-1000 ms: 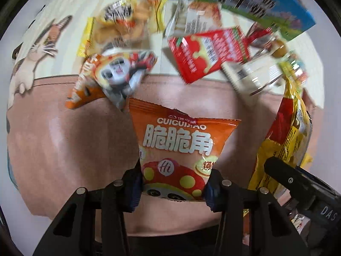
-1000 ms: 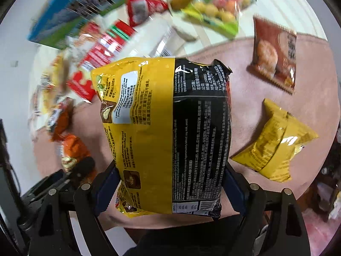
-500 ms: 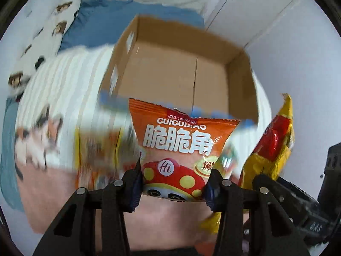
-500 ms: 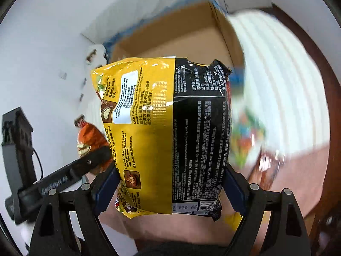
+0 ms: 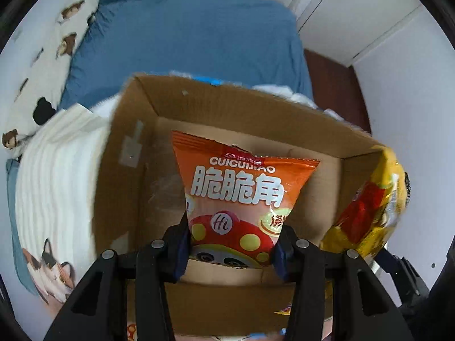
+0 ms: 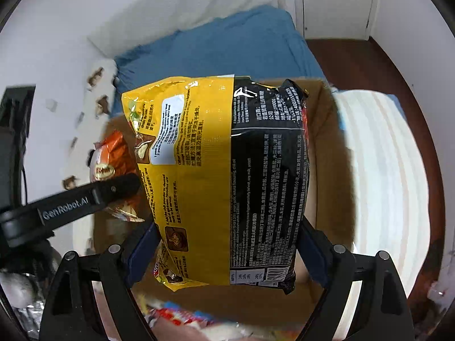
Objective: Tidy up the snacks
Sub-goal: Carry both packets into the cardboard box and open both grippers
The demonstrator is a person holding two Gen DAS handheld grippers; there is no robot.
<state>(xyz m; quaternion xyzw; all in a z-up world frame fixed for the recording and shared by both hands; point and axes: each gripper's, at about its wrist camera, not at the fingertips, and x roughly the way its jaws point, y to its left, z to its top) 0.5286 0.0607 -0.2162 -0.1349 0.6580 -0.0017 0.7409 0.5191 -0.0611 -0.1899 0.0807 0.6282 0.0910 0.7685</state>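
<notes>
Left tongs [image 5: 231, 251]: jaws set narrow and clamped on the lower end of the orange snack bag [image 5: 241, 196], which stands upright between the blue pads. The bag hangs over the open cardboard box [image 5: 125, 176], directly above its bare floor.

Right tongs [image 6: 227, 255]: jaws set wide and clamped on both side edges of the yellow-and-black noodle packet [image 6: 216, 176] — printed back facing the camera. The packet hangs above the same box, whose far right wall [image 6: 327, 147] shows just behind it. In the left wrist view the packet appears at the box's right rim [image 5: 369, 207].

The box sits on a striped white blanket [image 5: 54, 176] on a bed with a blue sheet [image 5: 193, 42]. Blurred loose snacks [image 6: 182, 319] lie in front of the box's near wall.
</notes>
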